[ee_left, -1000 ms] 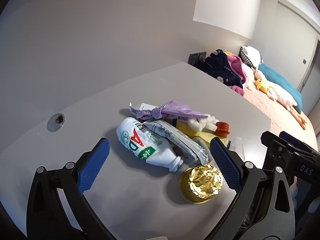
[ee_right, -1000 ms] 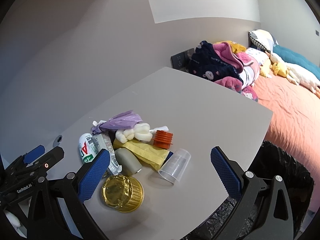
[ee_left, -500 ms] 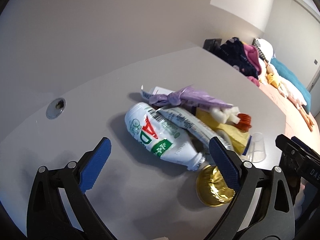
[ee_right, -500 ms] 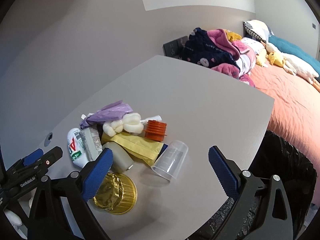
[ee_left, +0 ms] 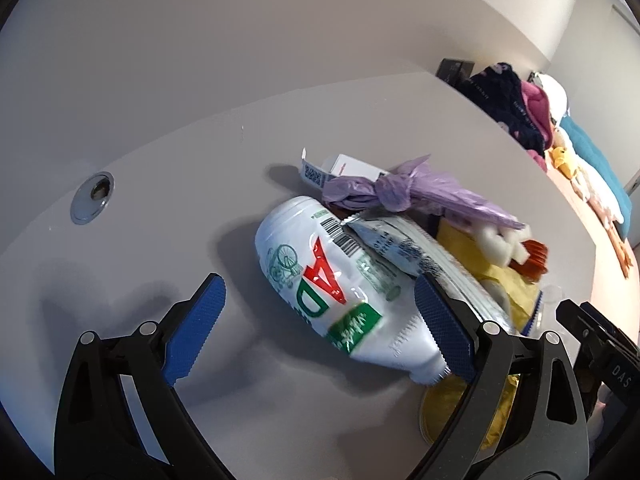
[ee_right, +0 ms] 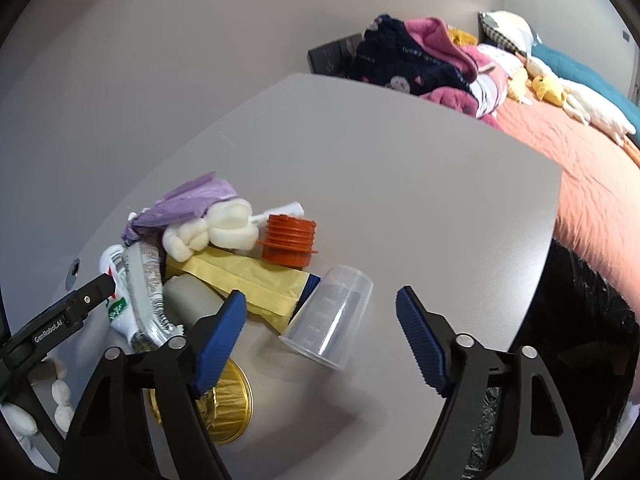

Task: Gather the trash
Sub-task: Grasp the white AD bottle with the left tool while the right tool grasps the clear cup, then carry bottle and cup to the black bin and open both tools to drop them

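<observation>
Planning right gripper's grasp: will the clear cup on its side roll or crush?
The clear plastic cup lies on its side, so a nudge likely rolls it in an arc. Thin see-through walls probably flex under squeeze. Looks empty, likely very light.

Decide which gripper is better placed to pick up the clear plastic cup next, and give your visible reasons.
Right. The right gripper is open with the cup lying on its side between its fingers. The left gripper is open around the white bottle.

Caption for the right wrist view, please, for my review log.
Open right gripper poised over a clear plastic cup lying on its side beside a trash pile on the grey table.
</observation>
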